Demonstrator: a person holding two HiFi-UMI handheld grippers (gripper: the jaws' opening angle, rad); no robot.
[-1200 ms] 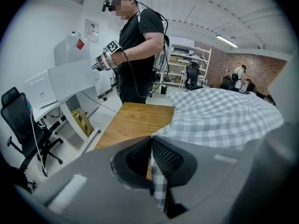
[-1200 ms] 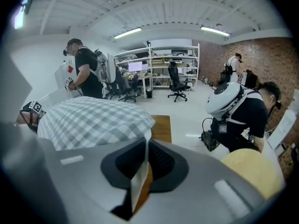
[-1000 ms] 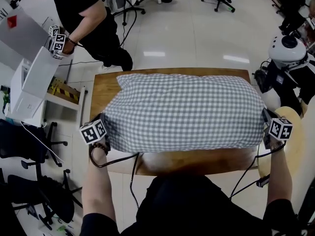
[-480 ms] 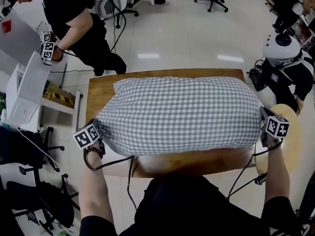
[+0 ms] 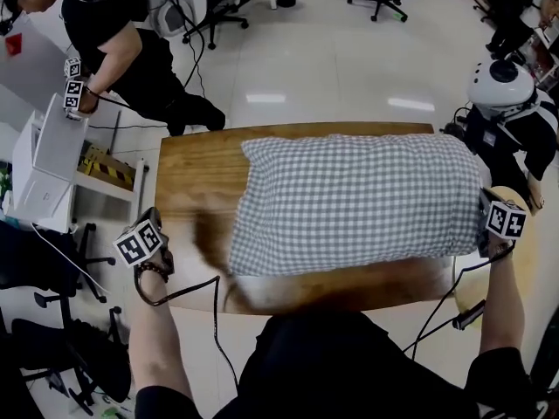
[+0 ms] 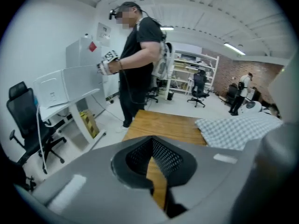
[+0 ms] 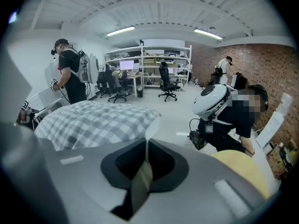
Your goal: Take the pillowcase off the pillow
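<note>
A pillow in a grey-and-white checked pillowcase (image 5: 354, 203) lies on the wooden table (image 5: 196, 168), toward its right side. My right gripper (image 5: 485, 199) is at the pillow's right end. In the right gripper view its jaws (image 7: 147, 143) are shut on a thin strip of pale cloth that runs up to the pillowcase corner (image 7: 152, 118). My left gripper (image 5: 155, 216) hangs at the table's left edge, apart from the pillow. Its jaws (image 6: 152, 141) are shut with nothing between them, and the pillowcase (image 6: 238, 130) shows off to the right.
A standing person (image 5: 122, 33) with grippers works at a white cabinet (image 5: 44, 160) on the far left. A seated person in a white helmet (image 5: 502, 85) and a round yellow stool (image 5: 524, 264) are close on the right. Office chairs (image 5: 61, 269) stand on the left.
The pillow's left end has drawn to the right, baring the table's left part. My left gripper has moved left, away from the pillow. My right gripper has shifted slightly right.
</note>
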